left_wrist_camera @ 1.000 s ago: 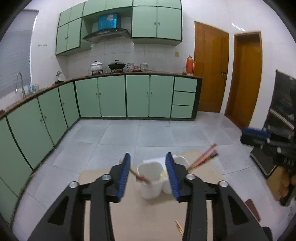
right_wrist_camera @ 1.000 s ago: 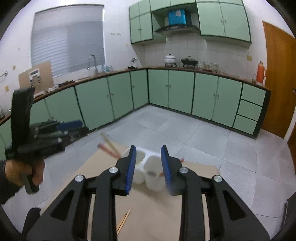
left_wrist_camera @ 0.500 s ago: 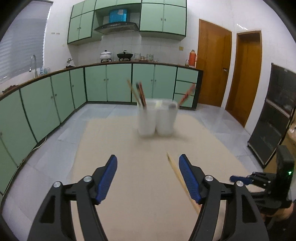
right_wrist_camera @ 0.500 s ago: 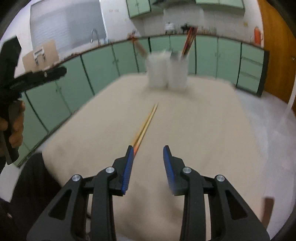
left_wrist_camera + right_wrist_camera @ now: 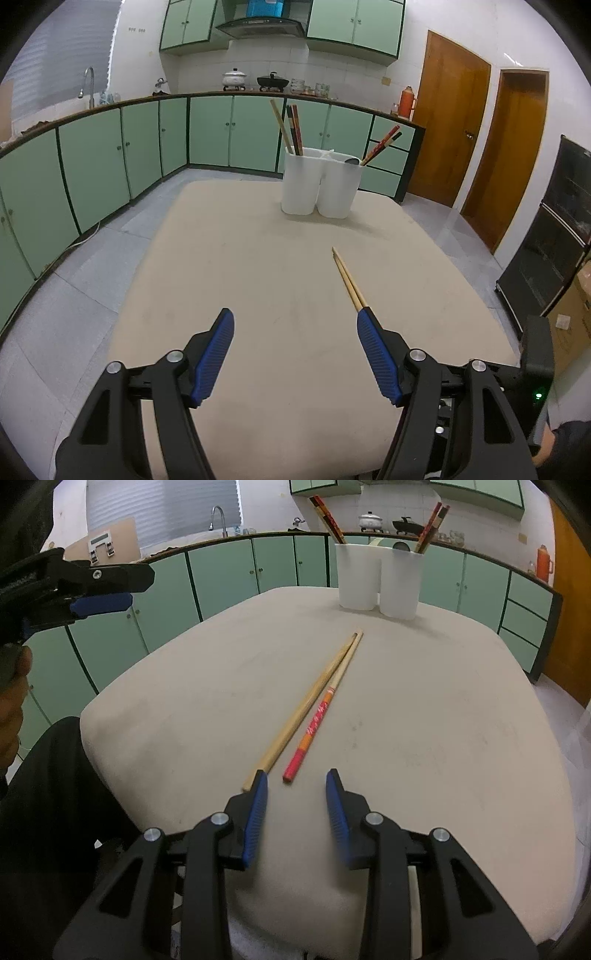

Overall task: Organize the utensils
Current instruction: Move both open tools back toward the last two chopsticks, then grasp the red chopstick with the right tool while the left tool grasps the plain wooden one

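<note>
Both grippers are lowered from above the white holder (image 5: pixel 378 579) toward the bench (image 5: pixel 424 720). Left gripper (image 5: pixel 295 328): angled downward, jaws just widened, empty. Right gripper (image 5: pixel 295 786): fingers partly open, empty, just short of two chopsticks (image 5: pixel 314 705) lying mid-bench.

Two chopsticks (image 5: pixel 314 705) lying mid-frame on one table (image 5: pixel 443 720), one white two-cup holder (image 5: pixel 378 578) at upper centre holding five upright chopsticks (image 5: pixel 290 129).

A home kitchen: green cabinets (image 5: pixel 210 133), sink tap (image 5: pixel 86 83), range hood (image 5: pixel 260 26), pots (image 5: pixel 234 78) on the counter
</note>
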Motion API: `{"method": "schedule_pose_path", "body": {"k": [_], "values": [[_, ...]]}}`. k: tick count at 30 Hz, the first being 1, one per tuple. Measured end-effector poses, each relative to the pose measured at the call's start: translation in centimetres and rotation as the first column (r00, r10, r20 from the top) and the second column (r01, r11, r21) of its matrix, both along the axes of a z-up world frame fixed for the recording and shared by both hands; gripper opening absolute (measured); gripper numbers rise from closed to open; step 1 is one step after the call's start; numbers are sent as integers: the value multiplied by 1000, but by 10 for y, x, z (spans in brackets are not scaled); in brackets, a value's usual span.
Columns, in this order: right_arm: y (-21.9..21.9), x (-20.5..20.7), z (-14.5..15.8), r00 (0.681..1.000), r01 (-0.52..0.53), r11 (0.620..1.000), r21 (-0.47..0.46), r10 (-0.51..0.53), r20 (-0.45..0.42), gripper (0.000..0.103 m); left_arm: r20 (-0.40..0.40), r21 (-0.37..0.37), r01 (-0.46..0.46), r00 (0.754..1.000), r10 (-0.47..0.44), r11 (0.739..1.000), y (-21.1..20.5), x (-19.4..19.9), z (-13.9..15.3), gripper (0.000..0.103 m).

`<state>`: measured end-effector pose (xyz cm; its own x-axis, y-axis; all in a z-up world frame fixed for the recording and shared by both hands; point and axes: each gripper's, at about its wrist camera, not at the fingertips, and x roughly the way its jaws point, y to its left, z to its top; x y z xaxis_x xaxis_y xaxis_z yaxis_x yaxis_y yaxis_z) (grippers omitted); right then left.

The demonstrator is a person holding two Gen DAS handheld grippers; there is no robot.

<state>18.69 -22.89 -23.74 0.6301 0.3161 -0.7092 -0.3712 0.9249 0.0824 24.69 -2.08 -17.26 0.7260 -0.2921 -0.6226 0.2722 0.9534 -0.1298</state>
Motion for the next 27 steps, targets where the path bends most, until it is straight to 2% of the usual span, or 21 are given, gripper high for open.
{"method": "schedule_pose_path", "body": {"k": [2,4,5,6,9,20,27], "values": [[1,6,0,1000,-3,1000,-2,3,7,33,-2,9,4,1000,-4,1000,-2,0,-1,68],[-1,8,-1,1000,3,1000,2,-4,12,24,-8,15,10,1000,-10,1000,-4,1,-3,68],[-3,9,-2,1000,13,1000,-2,-13,14,14,-10,15,11,1000,-11,1000,-4,2,-3,68],[-7,10,-2,1000,28,1000,-3,-28,14,10,-13,17,13,1000,-13,1000,-5,2,-4,68],[-22,11,-2,998,69,998,6,-69,11,6,-16,15,13,1000,-12,1000,-8,2,-5,68],[-71,0,-4,967,255,967,18,-255,5,5,-38,17,55,998,-54,998,-46,-11,-25,68],[-90,-3,-5,955,295,955,42,-295,5,5,-69,18,157,985,-155,987,-102,-26,-59,68]]}}
